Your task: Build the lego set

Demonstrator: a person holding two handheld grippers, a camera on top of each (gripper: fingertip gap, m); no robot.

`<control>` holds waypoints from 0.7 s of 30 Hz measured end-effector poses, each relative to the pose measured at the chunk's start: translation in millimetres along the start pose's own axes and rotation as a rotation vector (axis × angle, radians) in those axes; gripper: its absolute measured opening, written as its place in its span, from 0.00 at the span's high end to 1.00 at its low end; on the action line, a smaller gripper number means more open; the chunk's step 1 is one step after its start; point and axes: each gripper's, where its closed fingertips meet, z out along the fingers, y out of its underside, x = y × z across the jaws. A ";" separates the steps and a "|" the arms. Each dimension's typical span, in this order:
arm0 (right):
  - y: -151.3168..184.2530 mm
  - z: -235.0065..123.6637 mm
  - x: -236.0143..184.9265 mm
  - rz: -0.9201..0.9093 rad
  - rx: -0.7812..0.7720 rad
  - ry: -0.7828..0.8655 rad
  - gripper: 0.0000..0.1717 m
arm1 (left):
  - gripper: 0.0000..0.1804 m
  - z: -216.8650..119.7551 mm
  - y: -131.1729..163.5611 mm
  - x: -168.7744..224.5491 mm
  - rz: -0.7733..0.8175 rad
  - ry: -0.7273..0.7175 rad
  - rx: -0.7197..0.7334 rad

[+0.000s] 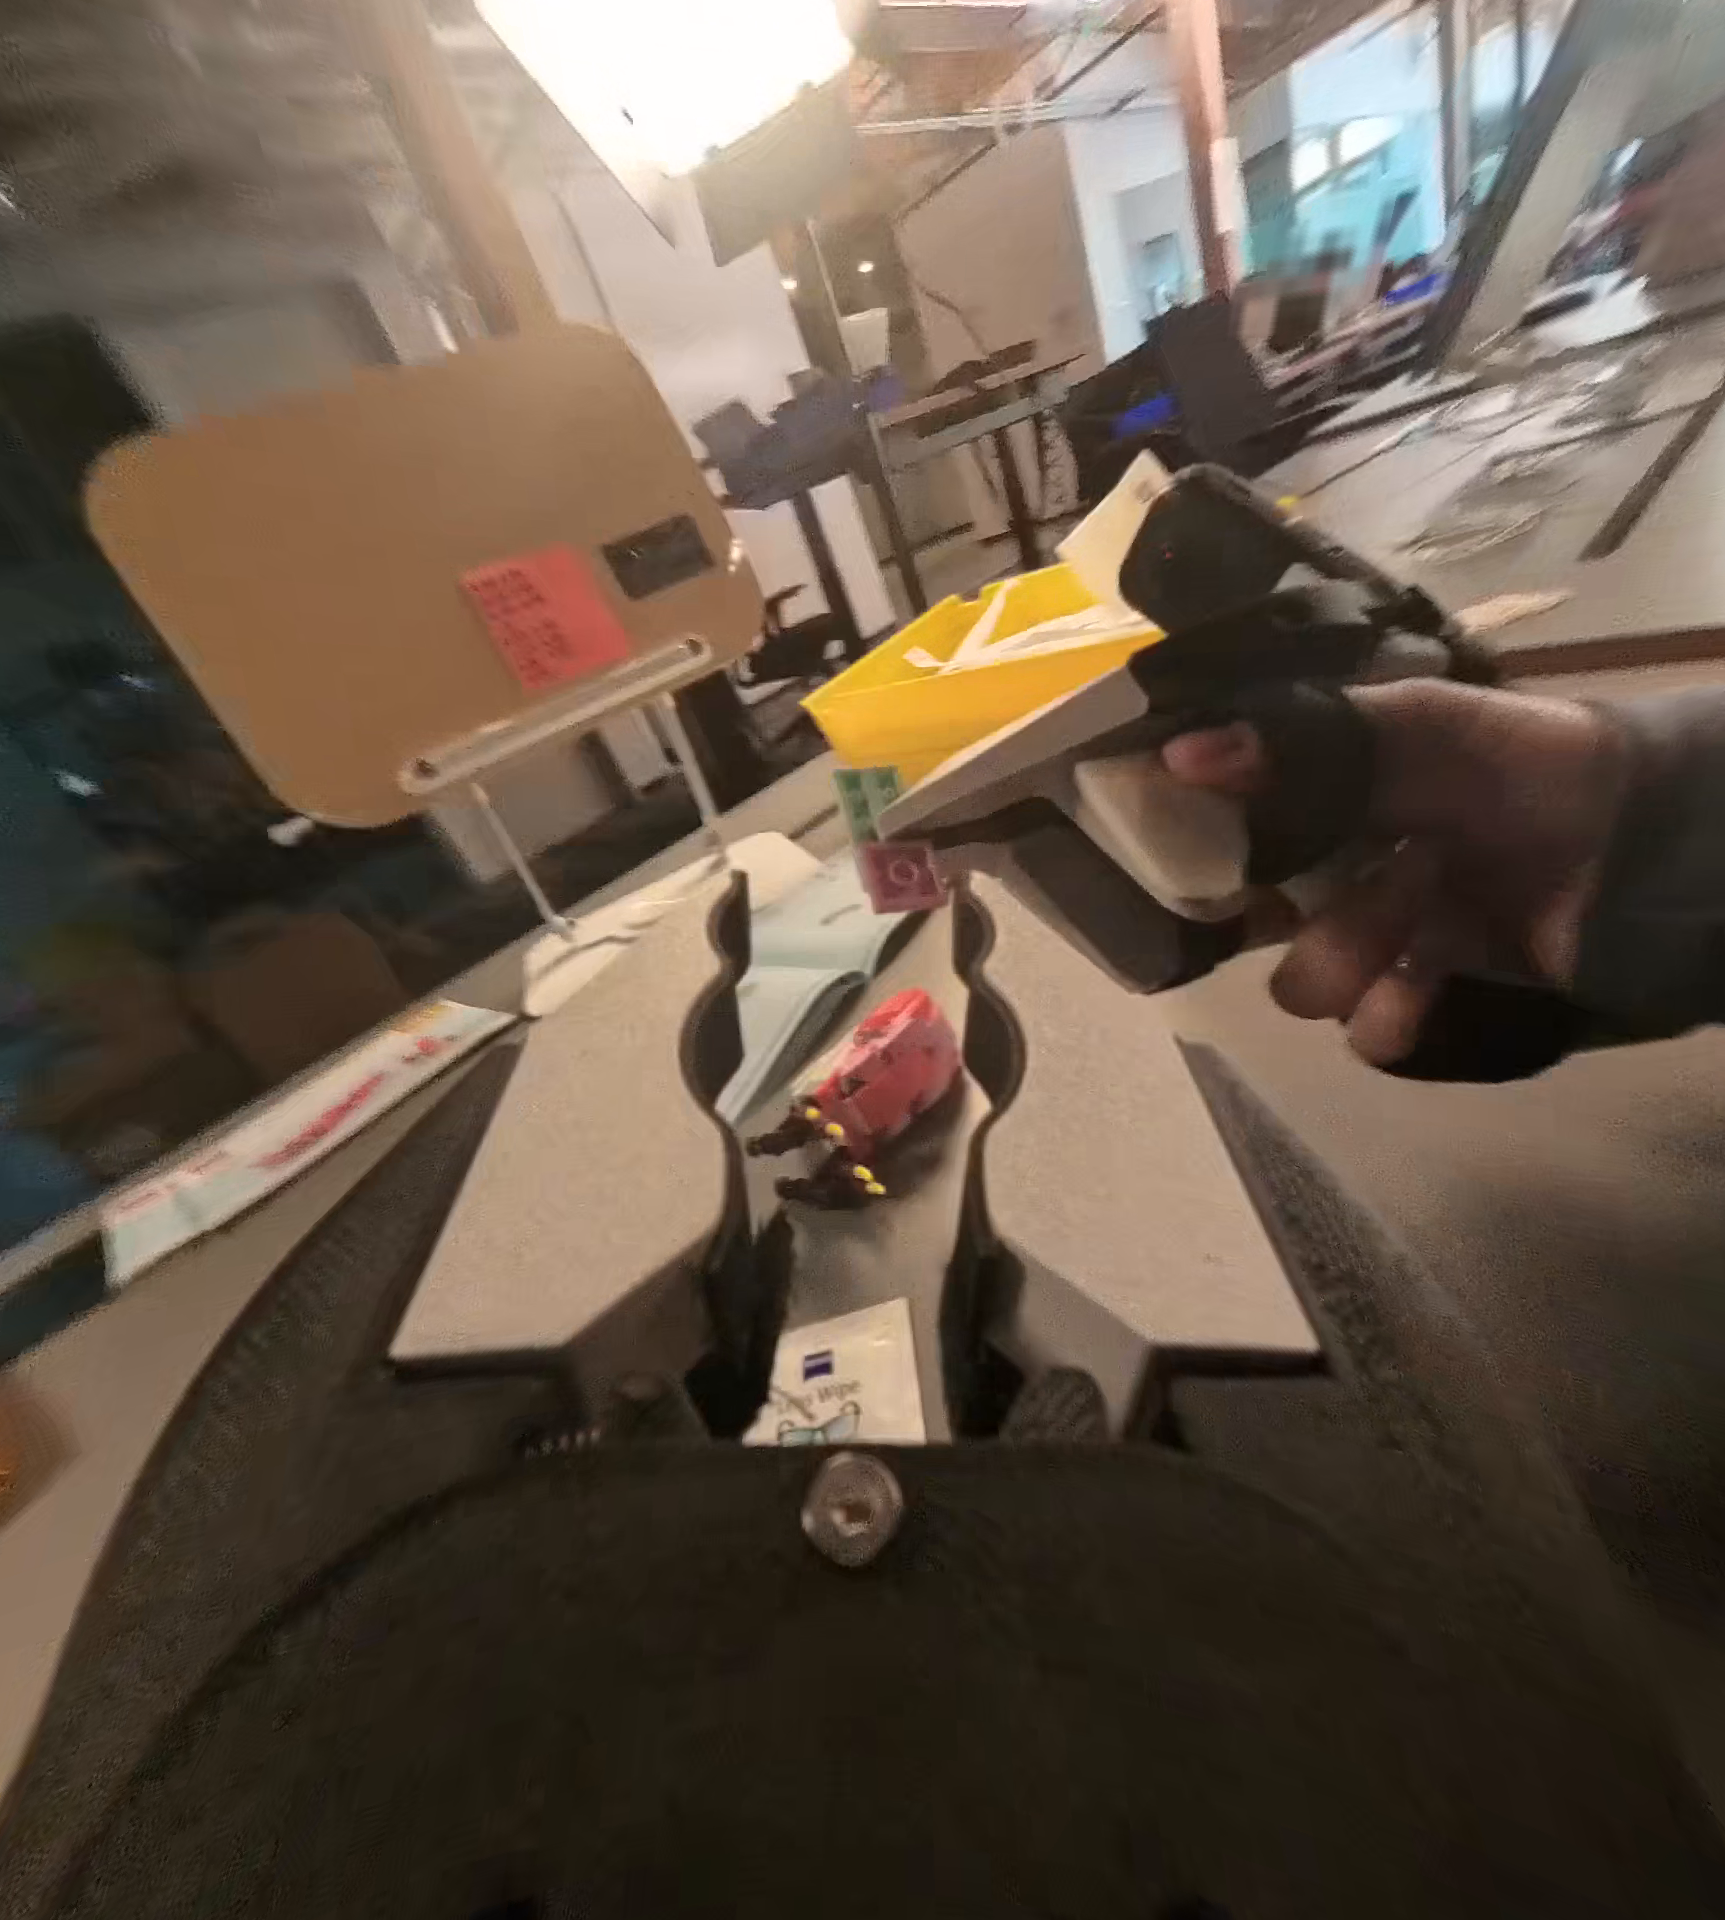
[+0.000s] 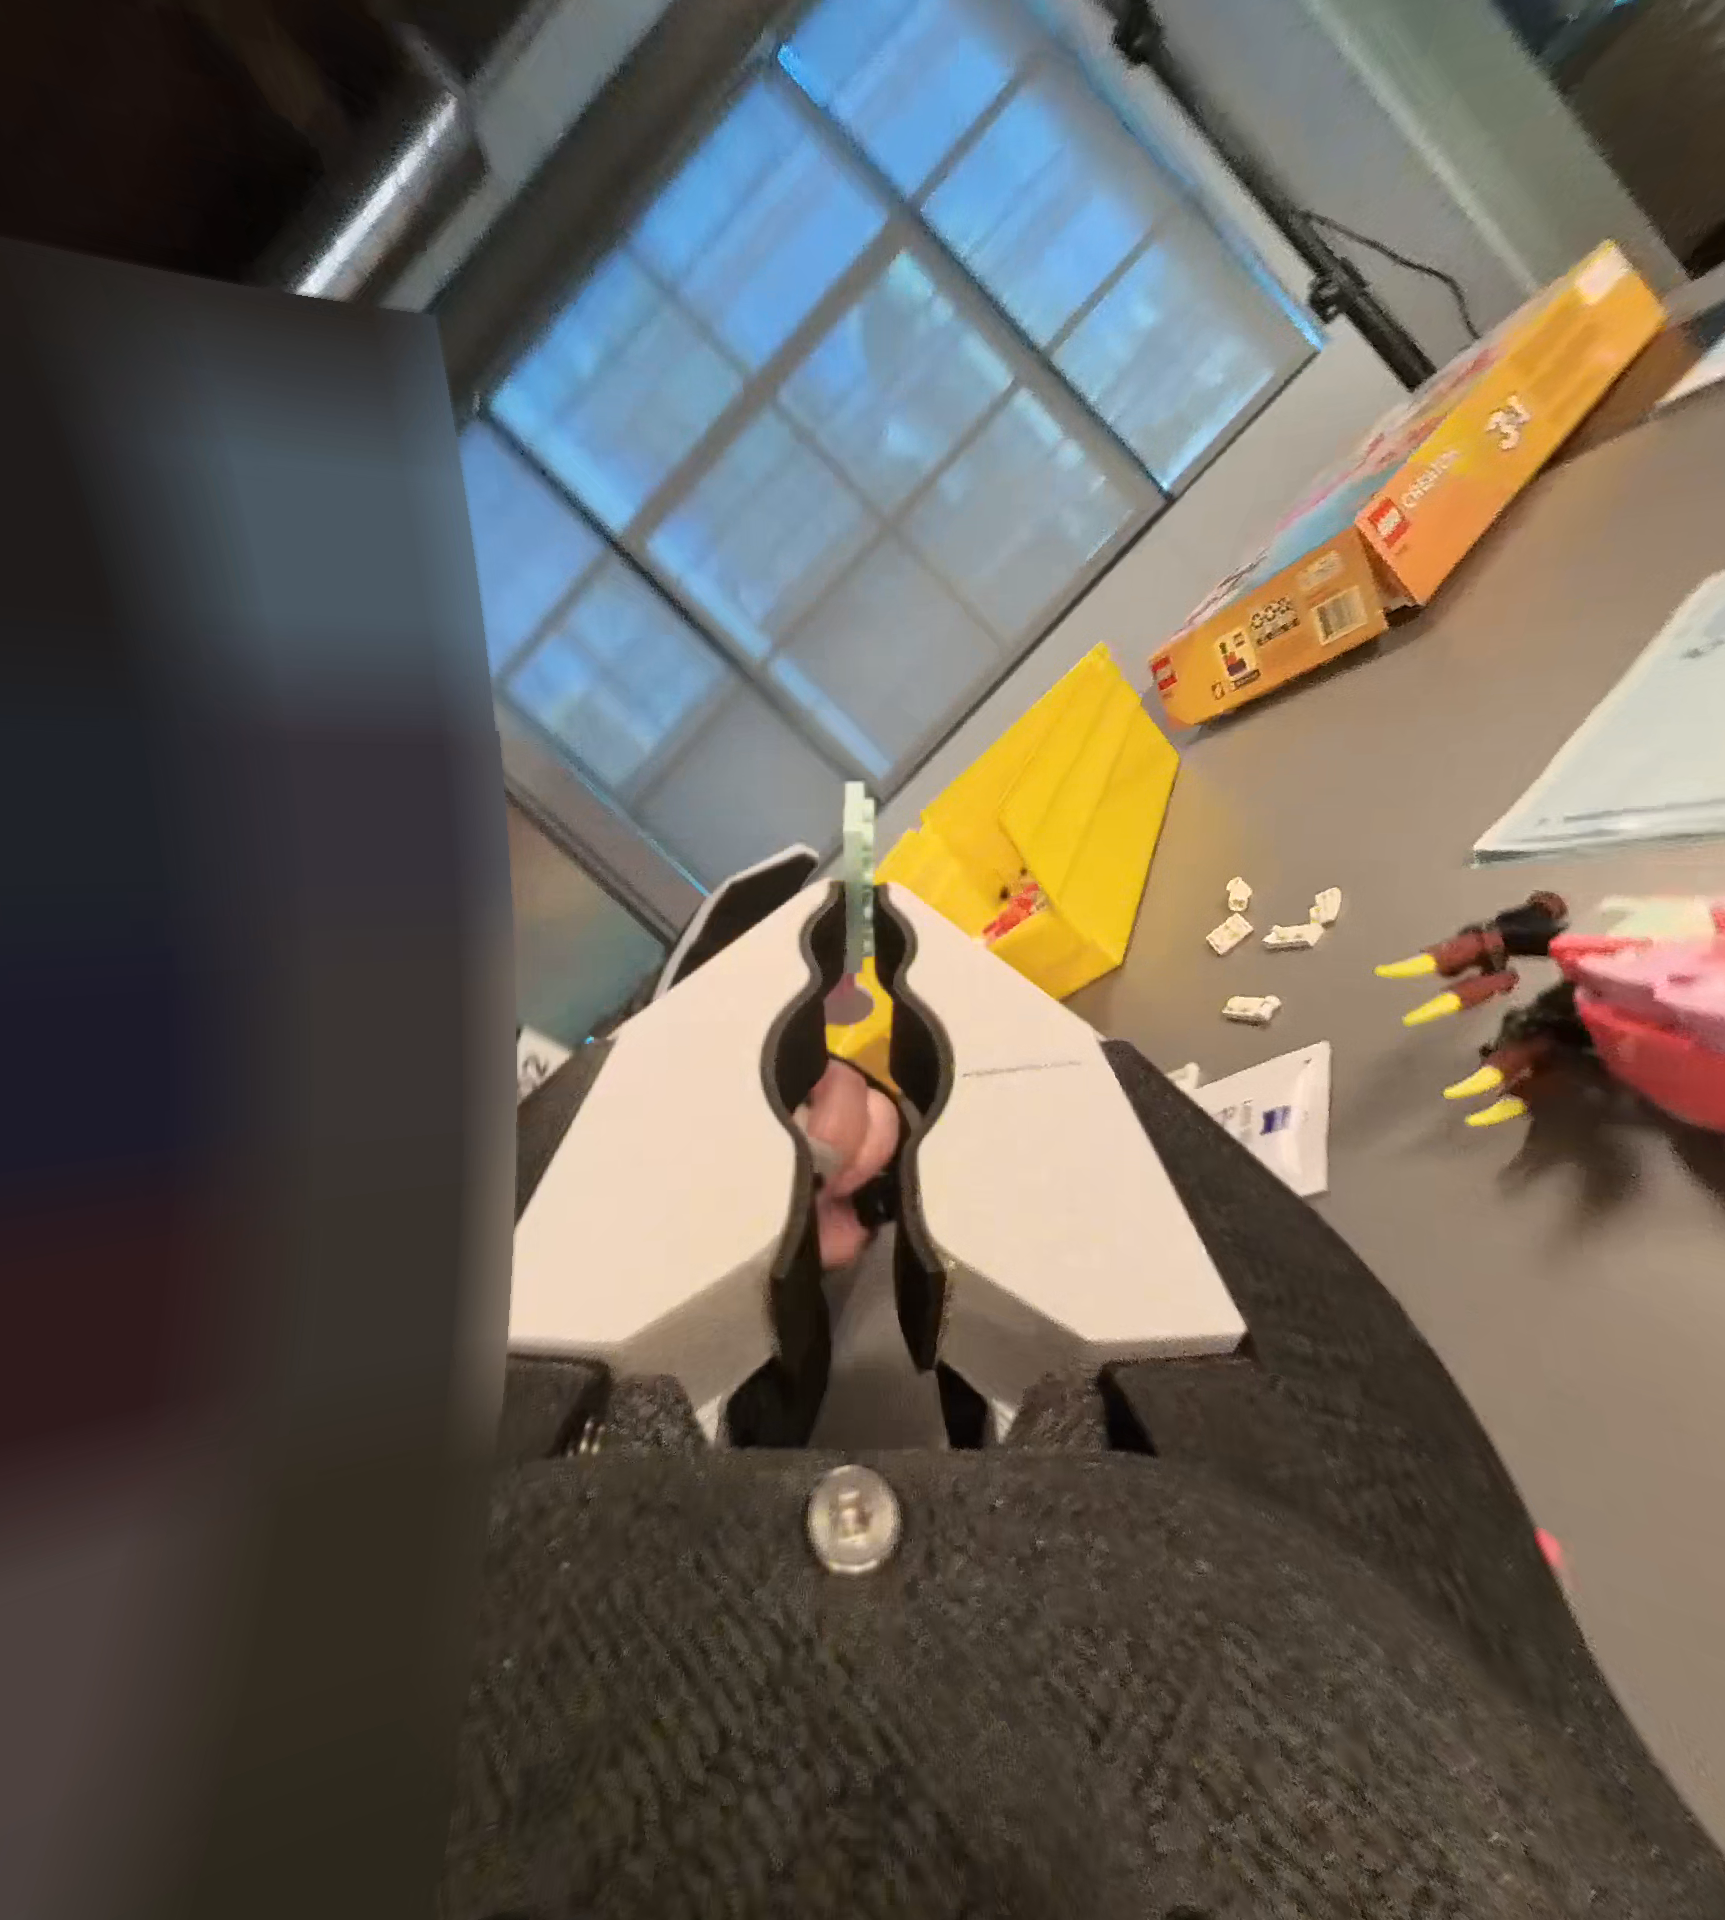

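My right gripper [image 2: 858, 899] is shut on a thin pale green plate [image 2: 856, 852] that stands up edge-on between its pads, with a pink piece [image 2: 845, 1003] fixed to its lower end. In the left wrist view the right gripper [image 1: 925, 821] reaches in from the right, held by a hand [image 1: 1440, 862]. It holds the green plate [image 1: 866, 795] and the pink piece [image 1: 902, 876] just above my left gripper's right fingertip [image 1: 967, 920]. My left gripper [image 1: 850, 904] is open, with nothing between its pads. A red and pink brick model [image 1: 889, 1070] with black, yellow-tipped claws lies on the grey table [image 1: 1460, 1195] below it.
A yellow bin [image 2: 1066, 842] stands on the table, with an orange box [image 2: 1409, 499] behind it. Small white pieces [image 2: 1273, 930], a pale booklet [image 2: 1668, 717], a white packet [image 2: 1263, 1122] and the model [image 2: 1689, 997] lie nearby. A brown board on a stand [image 1: 401, 582] stands far left. Left and right tips are no more than a few centimetres apart.
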 end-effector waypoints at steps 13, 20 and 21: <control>6.8 -2.2 -2.0 0.125 0.079 -0.002 0.99 | 0.91 15.4 12.9 12.9 0.013 -0.051 -0.034; 14.8 -43.2 41.3 -0.180 -0.171 0.317 0.83 | 0.92 2.4 38.3 -4.4 -0.064 -0.044 -0.144; 26.0 -53.6 53.3 -0.247 -0.268 0.412 0.82 | 0.92 0.3 41.8 -7.1 -0.076 -0.044 -0.154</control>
